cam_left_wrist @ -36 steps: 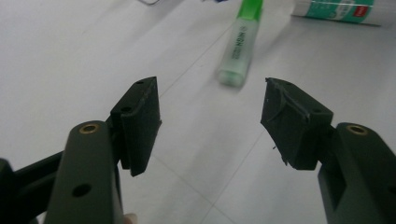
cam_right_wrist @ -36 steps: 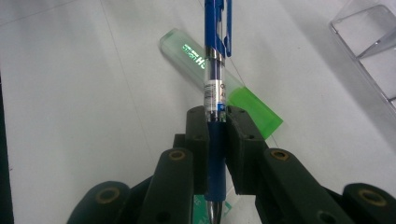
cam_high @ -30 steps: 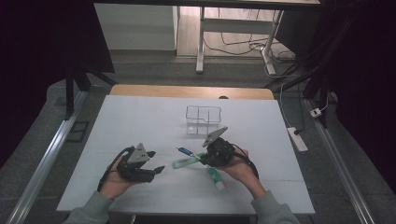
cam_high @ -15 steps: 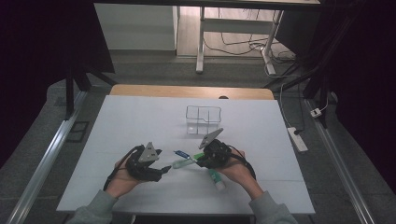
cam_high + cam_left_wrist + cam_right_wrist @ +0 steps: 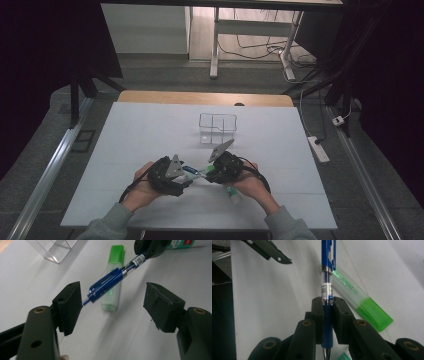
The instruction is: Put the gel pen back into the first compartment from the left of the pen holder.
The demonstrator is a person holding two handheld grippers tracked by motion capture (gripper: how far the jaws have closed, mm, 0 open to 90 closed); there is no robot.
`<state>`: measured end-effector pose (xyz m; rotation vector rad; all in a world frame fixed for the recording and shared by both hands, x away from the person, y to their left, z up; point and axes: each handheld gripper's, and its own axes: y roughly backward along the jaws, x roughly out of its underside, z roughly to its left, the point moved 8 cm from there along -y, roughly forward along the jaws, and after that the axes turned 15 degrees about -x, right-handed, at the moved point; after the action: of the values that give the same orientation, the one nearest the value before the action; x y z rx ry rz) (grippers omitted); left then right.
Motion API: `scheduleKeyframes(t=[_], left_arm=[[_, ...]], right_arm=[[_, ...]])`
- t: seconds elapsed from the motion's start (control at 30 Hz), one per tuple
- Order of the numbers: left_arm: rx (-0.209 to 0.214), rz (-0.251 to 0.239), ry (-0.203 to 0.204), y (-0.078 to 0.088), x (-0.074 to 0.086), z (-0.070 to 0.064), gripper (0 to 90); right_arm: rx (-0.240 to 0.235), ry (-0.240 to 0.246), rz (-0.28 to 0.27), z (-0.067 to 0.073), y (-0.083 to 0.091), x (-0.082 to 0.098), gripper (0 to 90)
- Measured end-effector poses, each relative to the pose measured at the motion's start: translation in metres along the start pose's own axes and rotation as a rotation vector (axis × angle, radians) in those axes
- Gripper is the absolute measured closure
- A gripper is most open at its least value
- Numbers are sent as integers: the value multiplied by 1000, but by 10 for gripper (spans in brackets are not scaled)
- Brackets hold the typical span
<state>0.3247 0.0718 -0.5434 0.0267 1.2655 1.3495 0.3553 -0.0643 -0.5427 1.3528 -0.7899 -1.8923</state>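
Pen (image 5: 108, 283) between open left jaws

Blue pen (image 5: 107, 283), green highlighter (image 5: 113, 277), black fingers (image 5: 71, 306), white table (image 5: 145, 135), clear box (image 5: 217, 127)

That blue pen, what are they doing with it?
A person at a white table holds a claw tool in each hand. The right claw is shut on the blue pen near its tip end and holds it out toward the left claw. The left claw's jaws have just been opening, and the pen's clicker end sits between them without being squeezed. A green highlighter lies on the table under the pen, and a clear box stands farther back.
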Motion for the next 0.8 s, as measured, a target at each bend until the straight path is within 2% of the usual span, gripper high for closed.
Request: scheduleKeyframes(t=[0.23,0.43,0.53,0.7,0.8], left_arm=[[-13,4,-63,-6,-3,-6,306],[-30,29,-124,-12,0,-10,324],[-41,30,-140,-14,0,-10,372],[-65,30,-147,-14,1,-7,505],[-67,34,-154,-15,2,-7,536]], right_arm=[[-23,8,0,3,-3,-2,792],[-49,1,-9,7,-3,-3,792],[-60,1,-14,8,-3,-4,793],[-83,3,-23,11,-2,-5,792],[-82,4,-34,11,-1,-6,792]])
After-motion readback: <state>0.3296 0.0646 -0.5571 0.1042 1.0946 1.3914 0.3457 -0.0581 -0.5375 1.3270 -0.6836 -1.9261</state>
